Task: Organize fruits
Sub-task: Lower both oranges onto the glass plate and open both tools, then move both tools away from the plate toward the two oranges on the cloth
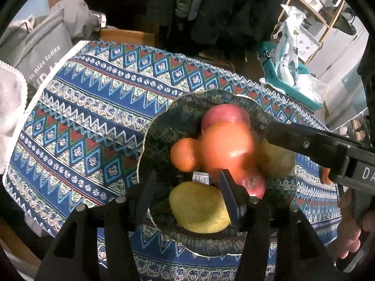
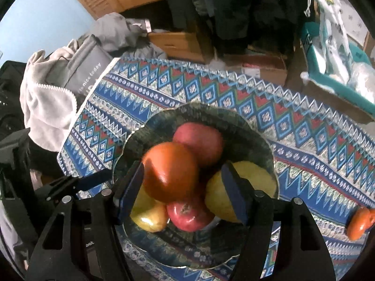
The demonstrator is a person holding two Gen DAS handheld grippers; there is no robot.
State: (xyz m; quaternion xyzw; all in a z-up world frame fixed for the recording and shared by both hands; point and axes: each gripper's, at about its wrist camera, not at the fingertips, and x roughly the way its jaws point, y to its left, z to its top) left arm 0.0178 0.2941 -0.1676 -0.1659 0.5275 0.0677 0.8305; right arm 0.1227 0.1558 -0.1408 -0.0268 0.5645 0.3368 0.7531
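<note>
A dark green plate (image 1: 161,126) (image 2: 246,126) on a patterned tablecloth holds several fruits. In the right wrist view a large orange fruit (image 2: 170,171) lies on top of a red apple (image 2: 199,141), a small red apple (image 2: 187,216), a yellow pear (image 2: 243,187) and a yellow apple (image 2: 150,217). My right gripper (image 2: 182,192) is open above the plate, its left pad beside the orange fruit. In the left wrist view my left gripper (image 1: 187,187) is open over a yellow pear (image 1: 199,207). The right gripper's finger (image 1: 311,144) reaches in from the right beside the blurred orange fruit (image 1: 225,147). A small orange (image 1: 184,154) sits left.
One more orange fruit (image 2: 359,223) lies on the tablecloth (image 1: 93,117) at the right edge. Grey bags and cloth (image 2: 54,98) lie off the table's left. A teal box with plastic bags (image 1: 288,70) stands behind on the right.
</note>
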